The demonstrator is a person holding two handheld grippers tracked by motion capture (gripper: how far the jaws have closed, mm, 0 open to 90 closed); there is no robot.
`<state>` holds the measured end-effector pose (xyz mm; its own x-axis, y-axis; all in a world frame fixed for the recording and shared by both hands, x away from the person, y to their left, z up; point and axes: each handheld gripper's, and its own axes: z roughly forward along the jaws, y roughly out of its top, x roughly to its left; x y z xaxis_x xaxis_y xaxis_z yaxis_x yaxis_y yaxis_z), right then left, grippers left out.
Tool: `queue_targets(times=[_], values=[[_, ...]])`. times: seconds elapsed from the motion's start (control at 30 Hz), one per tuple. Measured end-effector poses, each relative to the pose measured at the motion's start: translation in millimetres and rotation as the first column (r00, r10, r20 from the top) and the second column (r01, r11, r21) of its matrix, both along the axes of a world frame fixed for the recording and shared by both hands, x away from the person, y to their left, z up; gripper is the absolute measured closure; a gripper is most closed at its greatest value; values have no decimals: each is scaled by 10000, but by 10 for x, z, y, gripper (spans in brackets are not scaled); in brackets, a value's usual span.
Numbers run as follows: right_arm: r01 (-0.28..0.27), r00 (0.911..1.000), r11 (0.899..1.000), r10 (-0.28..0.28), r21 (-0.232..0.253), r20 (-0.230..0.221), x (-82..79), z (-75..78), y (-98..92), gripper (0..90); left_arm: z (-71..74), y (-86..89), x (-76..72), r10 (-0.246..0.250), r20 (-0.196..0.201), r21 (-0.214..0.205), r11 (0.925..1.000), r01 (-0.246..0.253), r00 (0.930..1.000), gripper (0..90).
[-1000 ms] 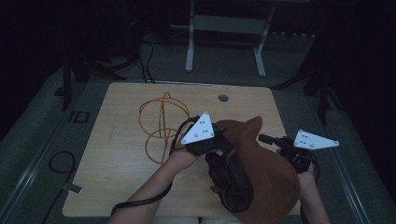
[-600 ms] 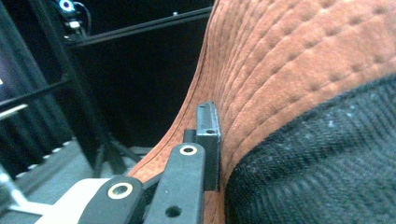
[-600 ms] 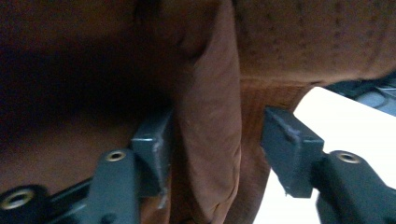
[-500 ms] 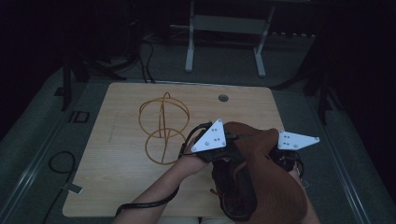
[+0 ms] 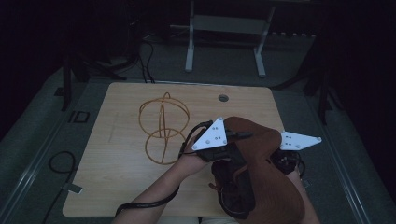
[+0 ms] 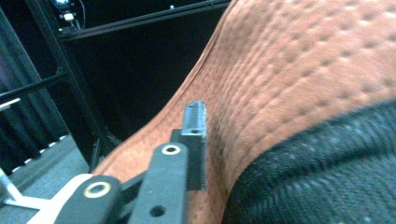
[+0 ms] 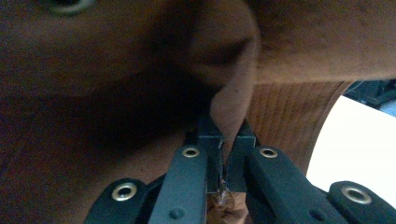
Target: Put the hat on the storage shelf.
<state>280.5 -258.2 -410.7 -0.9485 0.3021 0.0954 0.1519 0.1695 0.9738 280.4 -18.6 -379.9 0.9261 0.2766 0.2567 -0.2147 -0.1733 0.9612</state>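
A brown, stitched leather bag (image 5: pixel 261 158) with a black lining (image 5: pixel 233 186) is held up over the table's near right part. My left gripper (image 5: pixel 236 136) presses into the bag's upper left edge. In the left gripper view one jaw lies against the brown leather (image 6: pixel 299 70), and the leather and black cloth (image 6: pixel 327 172) hide the other jaw. My right gripper (image 5: pixel 280 156) is at the bag's right side. In the right gripper view its jaws (image 7: pixel 223 140) are shut on a thin fold of the brown leather (image 7: pixel 233 107).
An orange wire frame (image 5: pixel 163 123) of hoops stands on the wooden table (image 5: pixel 121 186), left of the bag. A round hole (image 5: pixel 223 98) sits near the table's far edge. Cables (image 5: pixel 60 163) lie on the floor at the left, and a metal stand (image 5: pixel 224 42) is behind.
My right gripper has moved left from beside the bag and shut on its leather. My left gripper has shifted a little to the right, and the bag has risen between the two.
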Motion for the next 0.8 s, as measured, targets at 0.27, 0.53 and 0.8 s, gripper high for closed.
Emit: queue_targets(times=[0.27,0.53,0.8], values=[[363,9992,9987,-369,351,155,10,115,-115,878,107,33,-62,513,102,-28,9987,-513,9986,580],[735,9950,9966,-758,368,647,2,246,-176,877,120,209,-99,1419,116,307,9894,-1422,9898,513],[1242,9898,9896,-1286,723,606,77,329,-298,877,34,558,-118,2275,-479,107,9738,-2273,9726,474]])
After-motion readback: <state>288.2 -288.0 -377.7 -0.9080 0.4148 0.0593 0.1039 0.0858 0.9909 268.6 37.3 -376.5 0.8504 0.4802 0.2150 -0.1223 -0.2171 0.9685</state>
